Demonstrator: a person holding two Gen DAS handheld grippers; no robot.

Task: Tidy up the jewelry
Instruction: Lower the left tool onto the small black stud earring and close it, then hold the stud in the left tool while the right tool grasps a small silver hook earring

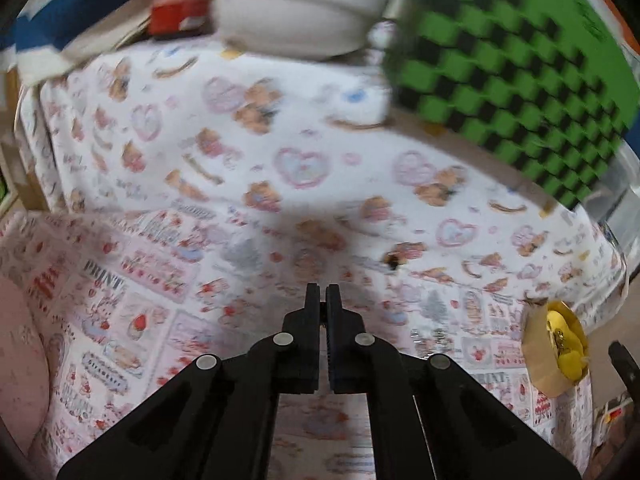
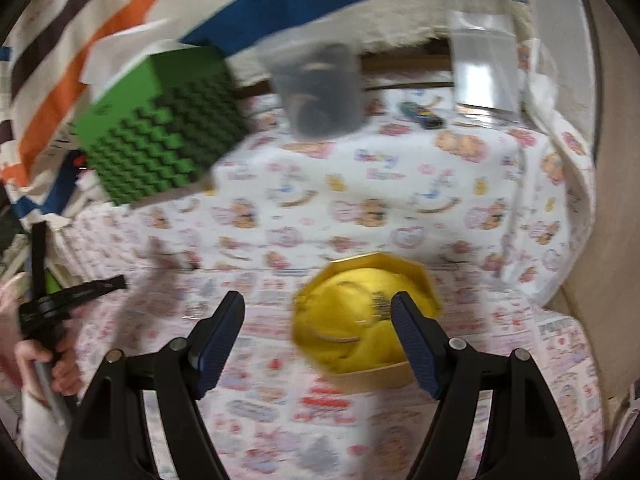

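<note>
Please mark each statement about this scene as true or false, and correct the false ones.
1. The left gripper is wide open. False: its jaws are shut, with nothing seen between them.
2. The right gripper is open. True.
3. The octagonal box holds yellow cloth. True.
4. The green tissue box lies inside the octagonal box. False: it stands apart, farther back on the table.
5. A clear bottle stands at the back. True.

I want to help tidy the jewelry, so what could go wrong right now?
The left gripper is shut, and whether it pinches any jewelry is too small to tell; something tiny could slip out unnoticed. A small dark piece lies loose on the busy patterned cloth, easy to lose. The open right gripper might bump the yellow-lined box.
</note>
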